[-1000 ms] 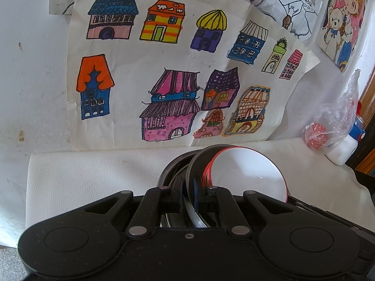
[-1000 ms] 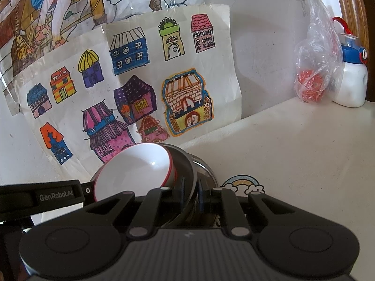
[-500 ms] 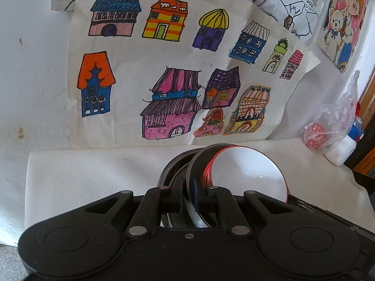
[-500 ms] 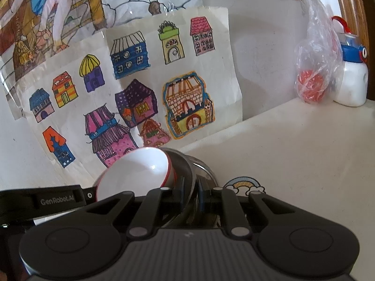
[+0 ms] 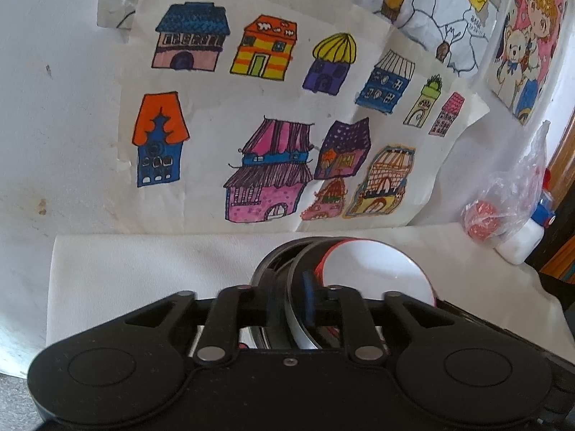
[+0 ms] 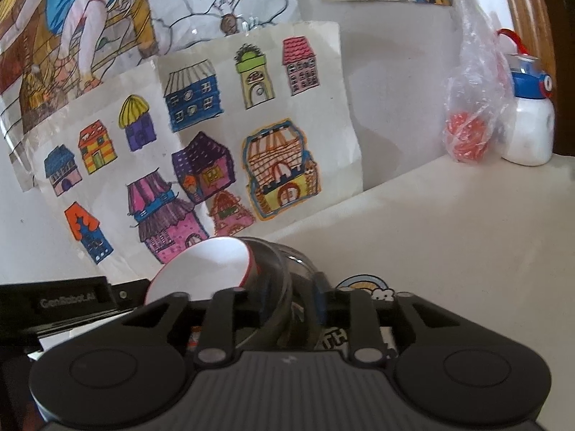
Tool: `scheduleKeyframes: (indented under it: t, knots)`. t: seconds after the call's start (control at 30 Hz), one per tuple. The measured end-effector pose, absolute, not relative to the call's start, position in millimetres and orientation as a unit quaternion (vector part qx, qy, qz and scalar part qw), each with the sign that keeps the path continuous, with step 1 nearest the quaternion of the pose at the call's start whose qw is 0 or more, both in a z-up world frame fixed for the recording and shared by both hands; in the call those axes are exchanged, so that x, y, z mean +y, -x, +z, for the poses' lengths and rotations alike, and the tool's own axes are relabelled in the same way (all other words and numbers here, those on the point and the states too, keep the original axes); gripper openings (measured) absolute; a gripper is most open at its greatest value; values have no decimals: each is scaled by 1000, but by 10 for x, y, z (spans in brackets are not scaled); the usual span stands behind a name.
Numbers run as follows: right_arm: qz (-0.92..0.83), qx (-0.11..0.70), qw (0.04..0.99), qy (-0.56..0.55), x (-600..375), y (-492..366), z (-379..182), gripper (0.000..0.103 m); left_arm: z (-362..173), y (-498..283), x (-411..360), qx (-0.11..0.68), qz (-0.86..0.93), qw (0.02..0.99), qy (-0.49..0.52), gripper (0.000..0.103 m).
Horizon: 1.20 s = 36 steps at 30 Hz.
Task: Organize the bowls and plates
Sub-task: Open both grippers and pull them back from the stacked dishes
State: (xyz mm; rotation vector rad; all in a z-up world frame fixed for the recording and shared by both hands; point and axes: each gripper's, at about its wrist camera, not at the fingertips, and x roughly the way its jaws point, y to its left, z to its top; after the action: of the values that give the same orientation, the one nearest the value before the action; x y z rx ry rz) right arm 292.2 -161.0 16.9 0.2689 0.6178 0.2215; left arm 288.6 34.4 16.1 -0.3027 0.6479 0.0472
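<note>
A nested stack stands on the table: a red-rimmed white bowl (image 5: 373, 273) inside a dark grey bowl (image 5: 298, 280) inside a steel bowl (image 5: 267, 269). My left gripper (image 5: 291, 305) has its jaws parted a little around the dark bowl's left rim. In the right wrist view the white bowl (image 6: 205, 269), the dark bowl (image 6: 271, 283) and the steel bowl (image 6: 303, 269) show again. My right gripper (image 6: 291, 305) straddles the right rims with its jaws parted. The bowls' lower parts are hidden by the gripper bodies.
A white mat (image 5: 143, 273) covers the table. Children's drawings (image 5: 273, 115) hang on the wall behind. A plastic bag with red contents (image 6: 467, 133) and a white bottle (image 6: 528, 133) stand at the back right. A rainbow sticker (image 6: 366, 287) lies beside the bowls.
Both grippers' jaws have opened a little from the bowl rims they were clamped on. The stack sits slightly lower in both views.
</note>
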Motion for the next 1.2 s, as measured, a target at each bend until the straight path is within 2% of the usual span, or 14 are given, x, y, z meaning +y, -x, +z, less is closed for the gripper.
scheduleKeyframes:
  t: [0.33, 0.43, 0.5, 0.57, 0.67, 0.93, 1.03, 1.1, 1.2]
  knots:
    - [104, 294, 940, -140, -1687, -2861, 178, 56, 187, -2818, 381, 311, 33, 938, 152, 33]
    - [100, 290, 940, -146, -1728, -2835, 178, 66, 203, -2782, 394, 307, 35, 939, 153, 37]
    - [97, 287, 942, -146, -1756, -2809, 174, 74, 215, -2766, 408, 305, 36, 939, 157, 44]
    - [94, 284, 943, -145, -1778, -2780, 169, 76, 237, -2735, 419, 300, 34, 940, 160, 53]
    - [90, 280, 944, -147, -1812, -2726, 173, 82, 274, -2693, 405, 293, 34, 943, 154, 53]
    - [92, 255, 950, -155, -1891, -2546, 265, 94, 371, -2564, 397, 276, 34, 949, 149, 65]
    - [91, 246, 952, -158, -1927, -2462, 319, 97, 407, -2498, 394, 268, 35, 952, 145, 73]
    - [88, 237, 954, -160, -1957, -2401, 355, 99, 434, -2447, 397, 262, 37, 953, 145, 82]
    - [84, 227, 957, -161, -2006, -2315, 404, 101, 478, -2368, 406, 251, 38, 955, 150, 92]
